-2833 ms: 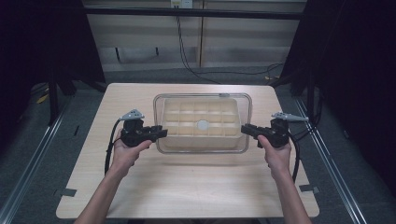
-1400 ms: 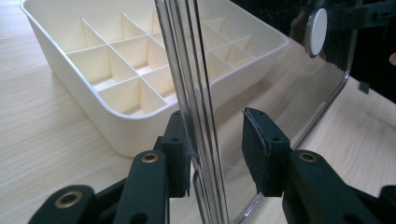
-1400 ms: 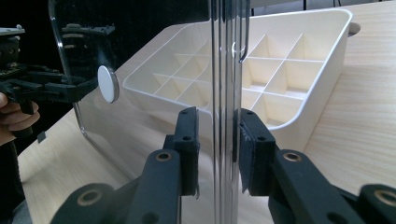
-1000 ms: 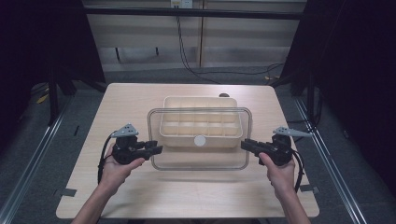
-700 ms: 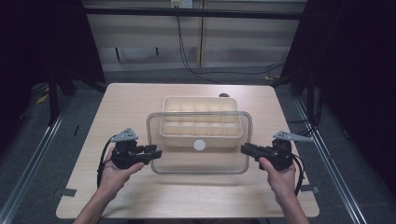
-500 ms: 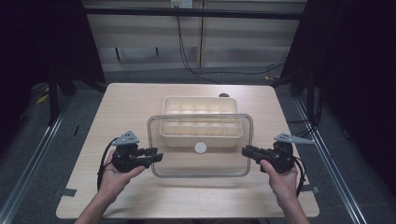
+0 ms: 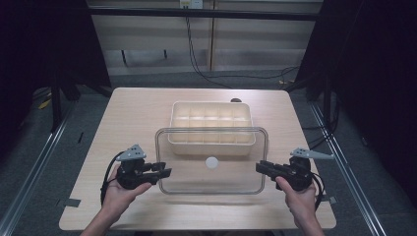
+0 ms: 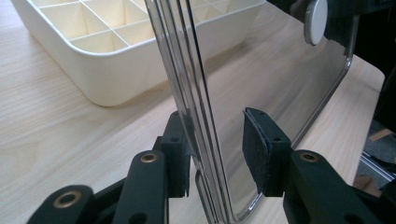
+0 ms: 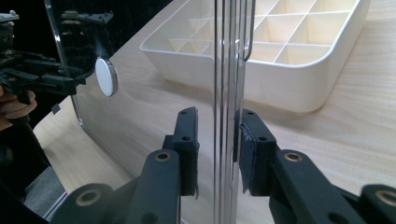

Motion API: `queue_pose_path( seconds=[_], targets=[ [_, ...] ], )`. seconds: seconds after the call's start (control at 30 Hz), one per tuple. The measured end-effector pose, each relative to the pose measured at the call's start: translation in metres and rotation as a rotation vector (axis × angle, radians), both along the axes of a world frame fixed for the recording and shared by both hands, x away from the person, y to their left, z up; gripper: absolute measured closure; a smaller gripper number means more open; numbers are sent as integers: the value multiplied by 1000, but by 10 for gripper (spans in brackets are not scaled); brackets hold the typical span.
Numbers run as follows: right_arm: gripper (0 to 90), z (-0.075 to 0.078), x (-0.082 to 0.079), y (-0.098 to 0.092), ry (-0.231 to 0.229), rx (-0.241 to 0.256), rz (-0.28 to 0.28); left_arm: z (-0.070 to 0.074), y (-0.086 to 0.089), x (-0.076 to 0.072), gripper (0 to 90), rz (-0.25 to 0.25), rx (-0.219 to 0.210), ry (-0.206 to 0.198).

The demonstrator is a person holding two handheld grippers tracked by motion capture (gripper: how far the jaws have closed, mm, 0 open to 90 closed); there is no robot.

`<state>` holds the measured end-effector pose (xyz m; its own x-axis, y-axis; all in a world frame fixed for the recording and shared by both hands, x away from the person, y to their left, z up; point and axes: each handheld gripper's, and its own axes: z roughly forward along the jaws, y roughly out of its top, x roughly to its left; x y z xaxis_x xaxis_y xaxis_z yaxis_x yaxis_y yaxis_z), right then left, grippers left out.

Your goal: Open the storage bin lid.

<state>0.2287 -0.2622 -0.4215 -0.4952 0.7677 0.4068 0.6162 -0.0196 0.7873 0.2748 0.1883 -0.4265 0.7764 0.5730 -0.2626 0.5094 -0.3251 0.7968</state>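
Note:
A clear rectangular lid (image 7: 211, 179) with a white round knob (image 7: 212, 162) hangs between my two grippers, above the table and over the front edge of a cream divided box (image 7: 174, 123). My left gripper (image 7: 166, 172) holds the lid's left edge and my right gripper (image 7: 259, 167) its right edge. In the left gripper view the jaws (image 8: 217, 140) straddle the lid's rim (image 8: 196, 93), with the box (image 8: 107, 70) beyond. In the right gripper view the jaws (image 9: 218, 135) close around the rim (image 9: 229, 70), beside the box (image 9: 289, 88).
The box's several compartments look empty. The wooden table (image 7: 128, 113) has bare room left, right and in front of the box. Metal rails (image 7: 344, 162) run along both sides of the table, and cables (image 7: 196, 59) lie on the floor behind.
The lid has come off the box and moved toward the table's near edge, carried by both grippers. The box has stayed in place.

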Motion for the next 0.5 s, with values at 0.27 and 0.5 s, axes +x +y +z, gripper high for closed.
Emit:
queue_pose_path(
  seconds=[0.27, 0.5],
  targets=[
    [711, -5, -10, -1, 22, 4, 3, -4, 1, -9, 638, -16, 5, 5],
    [712, -17, -15, 3, 44, 8, 8, -18, 5, -14, 644, 8, -9, 36]
  ],
)
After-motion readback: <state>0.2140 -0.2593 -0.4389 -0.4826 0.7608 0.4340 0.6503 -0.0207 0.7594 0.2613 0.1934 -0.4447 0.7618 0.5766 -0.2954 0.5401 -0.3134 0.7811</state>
